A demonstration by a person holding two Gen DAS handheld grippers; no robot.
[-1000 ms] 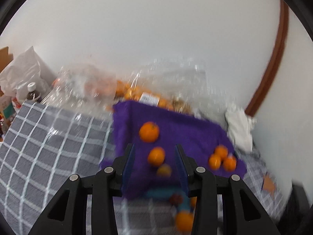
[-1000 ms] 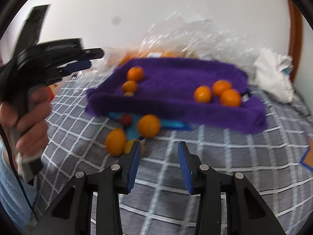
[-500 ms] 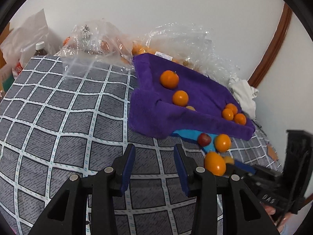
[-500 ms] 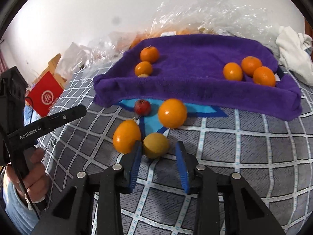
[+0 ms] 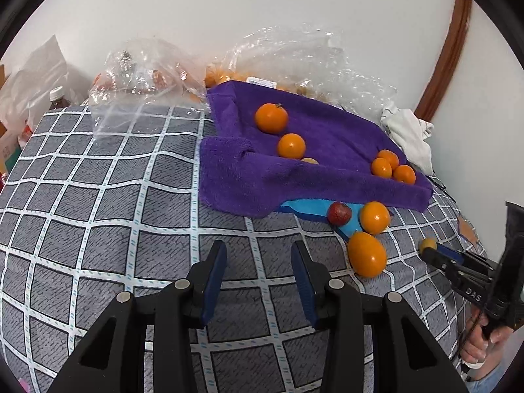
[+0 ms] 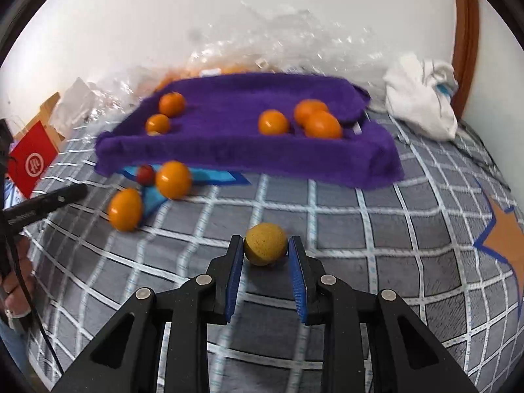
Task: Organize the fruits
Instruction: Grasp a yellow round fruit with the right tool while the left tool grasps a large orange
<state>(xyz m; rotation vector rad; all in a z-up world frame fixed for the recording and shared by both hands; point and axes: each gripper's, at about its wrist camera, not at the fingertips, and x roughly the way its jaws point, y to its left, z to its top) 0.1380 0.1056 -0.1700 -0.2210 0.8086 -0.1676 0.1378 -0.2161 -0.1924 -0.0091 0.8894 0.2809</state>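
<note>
My right gripper (image 6: 266,251) is shut on a small yellow-brown fruit (image 6: 266,244) and holds it above the checked cloth; it also shows in the left wrist view (image 5: 427,245). My left gripper (image 5: 258,275) is open and empty over the cloth. A purple towel (image 5: 327,137) (image 6: 249,144) holds several oranges: two at its left (image 5: 271,118) (image 5: 291,145) and three at its right (image 6: 322,124). In front of it lie a red fruit (image 5: 339,213), a round orange (image 5: 374,217) and an oval orange (image 5: 366,258).
A grey checked cloth (image 5: 98,203) covers the surface. Clear plastic bags with fruit (image 5: 147,65) lie behind the towel. A white crumpled cloth (image 6: 422,98) sits at the back right. A blue sheet (image 6: 216,177) pokes from under the towel. A red bag (image 6: 31,163) stands at the left.
My right gripper has closed on the yellow-brown fruit and carried it to the right, away from the loose oranges. My left gripper has moved slightly closer to the loose fruit.
</note>
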